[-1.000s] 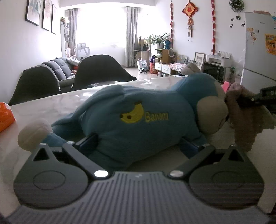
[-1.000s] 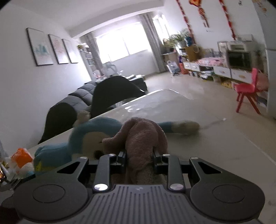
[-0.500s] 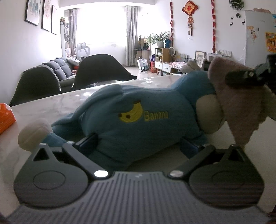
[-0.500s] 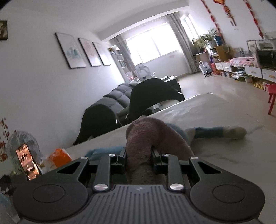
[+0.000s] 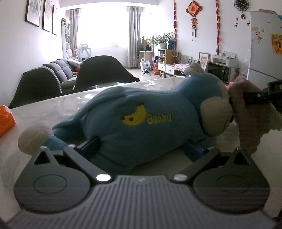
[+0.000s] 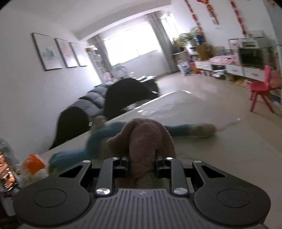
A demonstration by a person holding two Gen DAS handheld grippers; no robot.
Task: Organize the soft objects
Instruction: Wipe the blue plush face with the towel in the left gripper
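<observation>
Right gripper (image 6: 142, 164) clamped on brown plush (image 6: 146, 141) at 3 o'clock off blue monkey (image 5: 141, 119) lying on counter (image 5: 52, 109), left gripper (image 5: 141, 148) spread wide around monkey's belly; risked dragging monkey's head if brown plush snagged while swinging.

A bright curtained window (image 5: 104, 28) lights white walls. Left of it hang three framed pictures (image 5: 42, 15); below it stand a grey sofa (image 5: 60, 68) and two dark chairs (image 5: 104, 70). To its right stand low cabinets (image 5: 167, 65), a potted plant (image 5: 164, 39) and a white refrigerator (image 5: 264, 47).
</observation>
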